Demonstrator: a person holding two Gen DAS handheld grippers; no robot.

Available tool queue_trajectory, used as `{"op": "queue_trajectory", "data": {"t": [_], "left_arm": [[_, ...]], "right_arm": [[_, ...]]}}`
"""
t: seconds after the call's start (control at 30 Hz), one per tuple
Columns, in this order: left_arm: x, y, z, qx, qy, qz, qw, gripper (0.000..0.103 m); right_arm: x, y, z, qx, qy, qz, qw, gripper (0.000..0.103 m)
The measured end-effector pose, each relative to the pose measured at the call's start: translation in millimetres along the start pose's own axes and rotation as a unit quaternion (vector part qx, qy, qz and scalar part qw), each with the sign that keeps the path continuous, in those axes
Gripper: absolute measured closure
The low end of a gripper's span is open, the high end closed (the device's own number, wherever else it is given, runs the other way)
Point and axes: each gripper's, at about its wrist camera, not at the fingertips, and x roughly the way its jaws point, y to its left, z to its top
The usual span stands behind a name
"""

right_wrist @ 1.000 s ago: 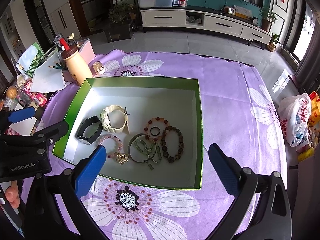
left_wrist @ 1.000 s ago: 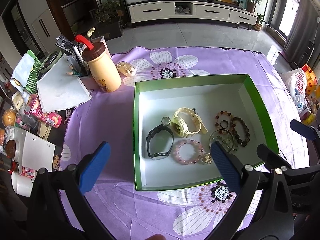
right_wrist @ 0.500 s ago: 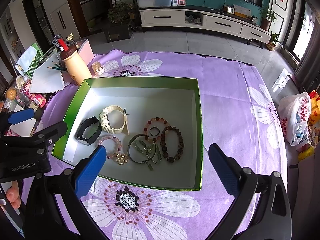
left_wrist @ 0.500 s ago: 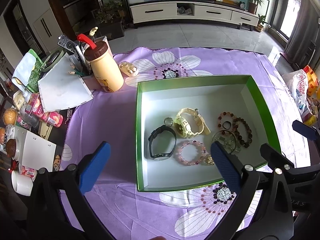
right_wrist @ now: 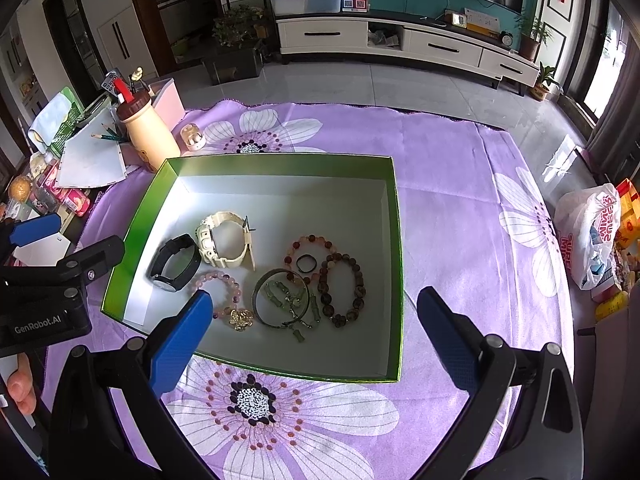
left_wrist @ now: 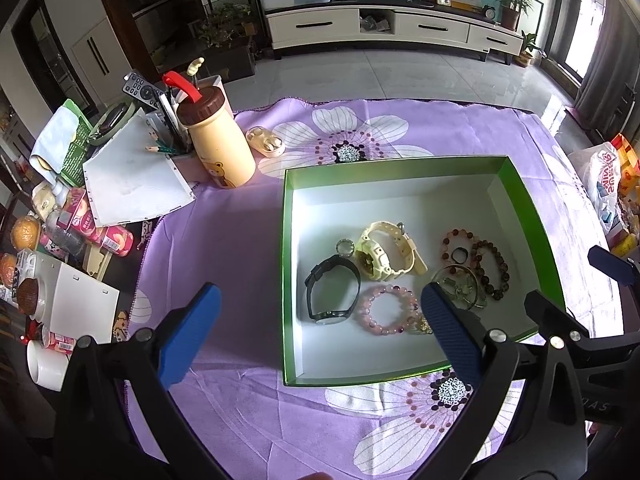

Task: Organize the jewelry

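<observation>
Your left gripper (left_wrist: 320, 328) and right gripper (right_wrist: 312, 328) both gape empty — blue pads hide the gold charm (right_wrist: 240, 319) beside the pink bracelet (left_wrist: 386, 309).

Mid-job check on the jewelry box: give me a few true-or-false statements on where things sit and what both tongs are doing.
1. Both tongs are open and empty. True: left tongs and right tongs hold nothing.
2. The black watch lies on the purple cloth. False: it lies inside the green box.
3. The cream watch sits beside the black watch. True.
4. The pink bead bracelet is around the cream bottle. False: it lies in the box.
</observation>
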Motion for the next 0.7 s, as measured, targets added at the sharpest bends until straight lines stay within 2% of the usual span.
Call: {"op": "queue_trajectory", "data": {"t": [0.7], "left_arm": [[3.8,-0.3,1.1,0.002,0.002,0.005,1.0,0.002]], "right_arm": [[3.4,1.6,1.0,0.001,0.002,0.001,1.0,0.001]]}}
